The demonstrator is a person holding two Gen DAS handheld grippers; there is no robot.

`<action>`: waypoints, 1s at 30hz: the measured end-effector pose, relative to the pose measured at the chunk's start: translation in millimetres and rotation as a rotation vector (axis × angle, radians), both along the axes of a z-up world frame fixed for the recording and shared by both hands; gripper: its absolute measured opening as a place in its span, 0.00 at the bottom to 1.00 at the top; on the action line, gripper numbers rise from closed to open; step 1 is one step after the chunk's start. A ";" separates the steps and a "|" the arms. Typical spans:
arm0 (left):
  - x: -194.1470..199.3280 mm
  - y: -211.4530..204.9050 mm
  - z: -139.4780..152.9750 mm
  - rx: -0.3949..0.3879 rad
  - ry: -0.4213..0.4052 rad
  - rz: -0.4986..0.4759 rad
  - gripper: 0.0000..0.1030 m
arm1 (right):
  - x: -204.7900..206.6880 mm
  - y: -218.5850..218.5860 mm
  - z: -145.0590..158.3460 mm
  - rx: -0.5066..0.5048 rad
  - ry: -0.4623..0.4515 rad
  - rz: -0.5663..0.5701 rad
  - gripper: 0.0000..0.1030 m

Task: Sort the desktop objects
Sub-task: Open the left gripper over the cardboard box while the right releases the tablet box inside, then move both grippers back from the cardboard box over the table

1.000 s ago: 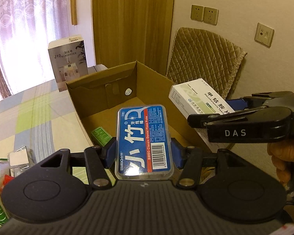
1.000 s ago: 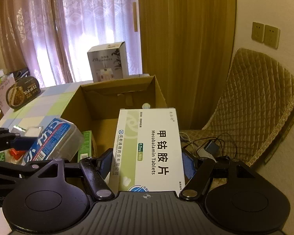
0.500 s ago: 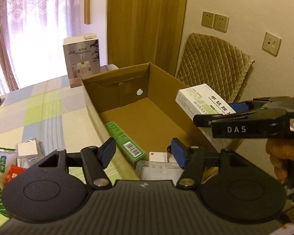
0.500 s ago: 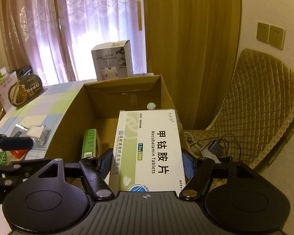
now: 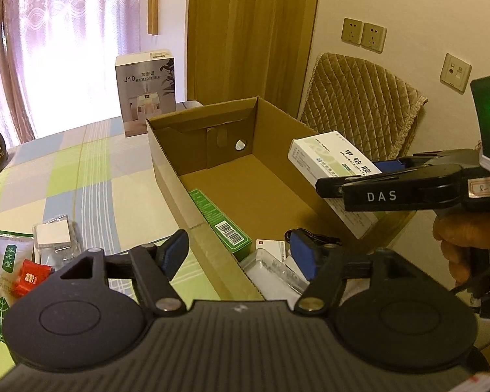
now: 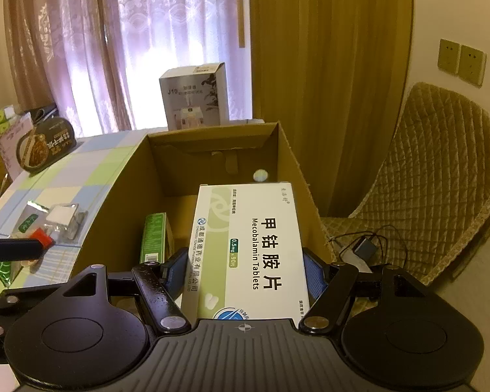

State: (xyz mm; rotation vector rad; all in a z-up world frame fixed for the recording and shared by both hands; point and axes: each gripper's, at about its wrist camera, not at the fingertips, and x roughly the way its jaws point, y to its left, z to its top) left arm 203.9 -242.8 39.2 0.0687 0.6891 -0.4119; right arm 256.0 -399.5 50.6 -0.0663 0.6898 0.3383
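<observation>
While left gripper (image 5: 241, 251) gapes, one tablet box (image 6: 250, 248) is clamped.

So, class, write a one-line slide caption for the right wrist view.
Right gripper holds a white tablet box over the open cardboard box.

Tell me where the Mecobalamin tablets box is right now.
The Mecobalamin tablets box is clamped in the right gripper, held over the right side of the open cardboard box, to the right of the green carton inside.

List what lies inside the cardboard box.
Inside the cardboard box: a green carton along its left wall, a clear plastic case and a white card. The left gripper hides the near corner.
</observation>
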 end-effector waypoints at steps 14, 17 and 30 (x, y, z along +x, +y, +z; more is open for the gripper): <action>-20.7 25.5 -2.7 -0.003 0.013 0.047 0.65 | -30.4 -8.0 15.6 0.073 -0.039 -0.044 0.72; -29.3 33.8 -3.8 0.001 0.018 0.061 0.65 | -46.8 -1.4 16.5 0.089 -0.029 -0.029 0.73; -74.7 92.6 -17.6 0.051 0.068 0.163 0.78 | -118.4 44.4 10.6 0.151 0.053 0.080 0.79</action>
